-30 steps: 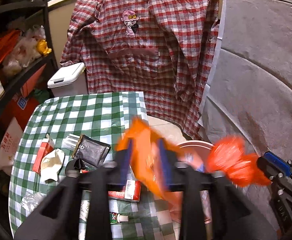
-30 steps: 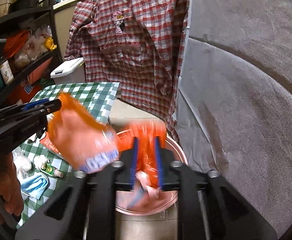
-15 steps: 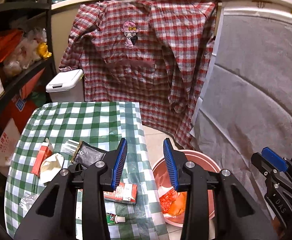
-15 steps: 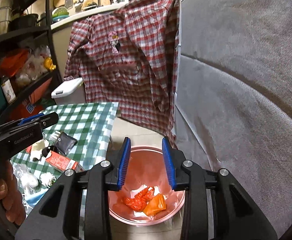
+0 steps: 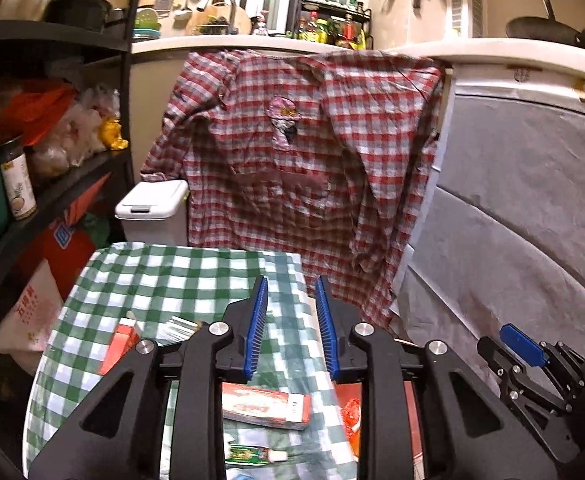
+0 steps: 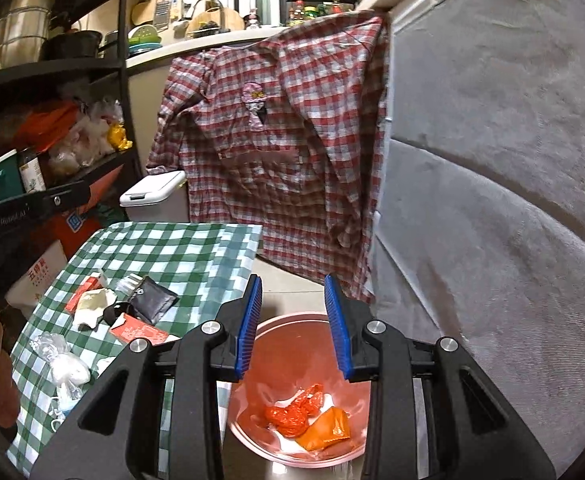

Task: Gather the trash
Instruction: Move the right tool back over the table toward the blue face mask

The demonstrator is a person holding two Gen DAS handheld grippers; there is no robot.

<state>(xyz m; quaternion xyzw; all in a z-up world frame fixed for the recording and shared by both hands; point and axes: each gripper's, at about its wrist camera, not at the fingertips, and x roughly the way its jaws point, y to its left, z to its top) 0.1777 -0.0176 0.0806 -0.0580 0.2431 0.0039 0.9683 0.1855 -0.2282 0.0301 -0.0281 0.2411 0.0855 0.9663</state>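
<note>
My left gripper hangs over the right edge of the green checked table; its jaws are closing with nothing between them. My right gripper stands open and empty above the pink basin on the floor. In the basin lie a crumpled red wrapper and an orange wrapper. On the table lie a red and white box, a small tube, a black pouch, crumpled white paper and a clear plastic wad.
A red plaid shirt hangs behind the table and basin. A white lidded bin stands at the table's far edge. Black shelves full of goods line the left; a grey covered panel closes the right.
Both grippers held orange wrappers a second ago and let them go; the wrappers now lie in the basin. Both grippers have risen and tilted up. The left jaws have narrowed.
</note>
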